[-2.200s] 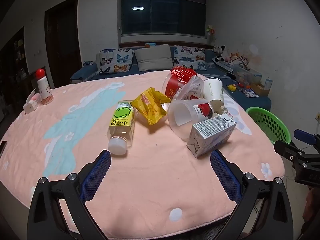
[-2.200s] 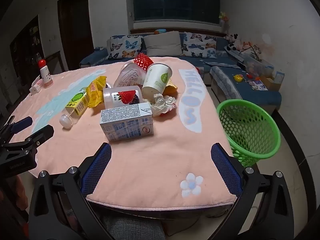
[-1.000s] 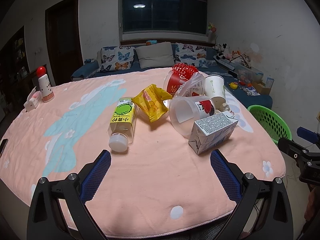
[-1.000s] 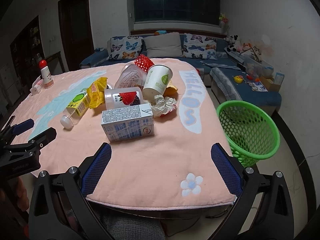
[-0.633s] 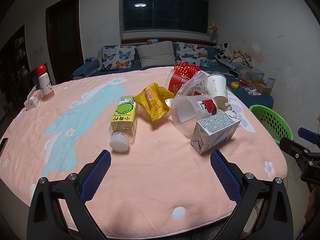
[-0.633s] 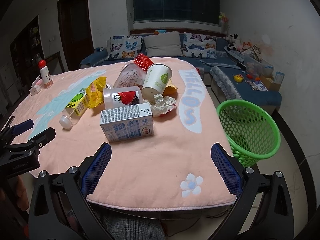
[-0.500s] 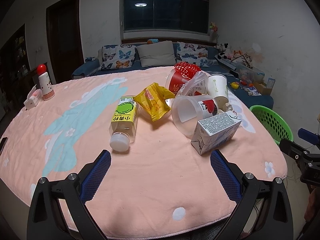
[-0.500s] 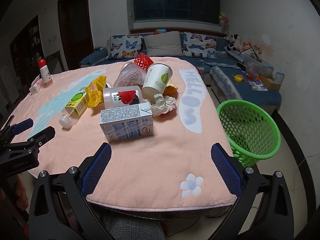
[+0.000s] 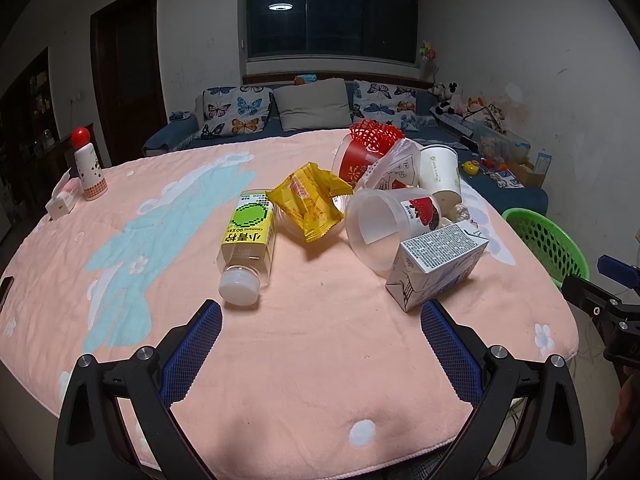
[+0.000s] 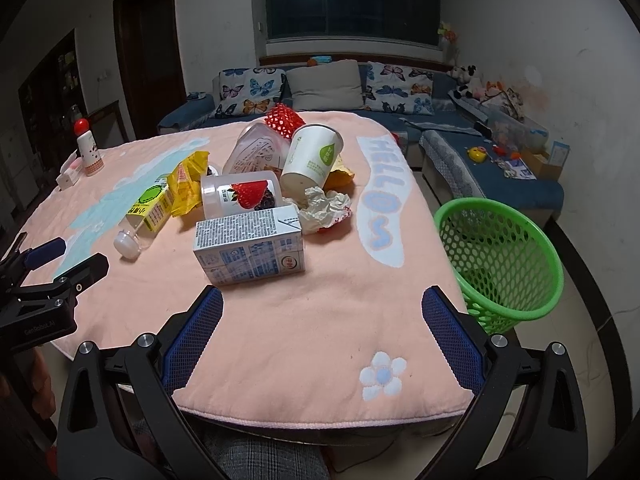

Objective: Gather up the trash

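Trash lies heaped on the pink tablecloth: a milk carton (image 9: 436,268) (image 10: 250,246) on its side, a strawberry cup (image 9: 390,224) (image 10: 240,198), a lemon drink bottle (image 9: 248,246) (image 10: 146,210), a yellow wrapper (image 9: 310,200) (image 10: 186,188), a white paper cup (image 9: 440,174) (image 10: 314,160), a red tub (image 9: 354,160) and crumpled paper (image 10: 324,208). My left gripper (image 9: 320,312) hovers open before the bottle and carton, holding nothing. My right gripper (image 10: 320,296) stays open near the carton, empty. A green basket (image 9: 546,242) (image 10: 500,256) stands on the floor at the right.
A red-capped white bottle (image 9: 88,168) (image 10: 88,152) and a small box (image 9: 62,200) sit at the table's far left. A sofa with butterfly cushions (image 9: 308,110) runs behind the table. Each gripper shows at the other view's edge.
The left view has crept slightly nearer and higher over the trash pile. The right view is nearly unchanged. Both grippers stay open.
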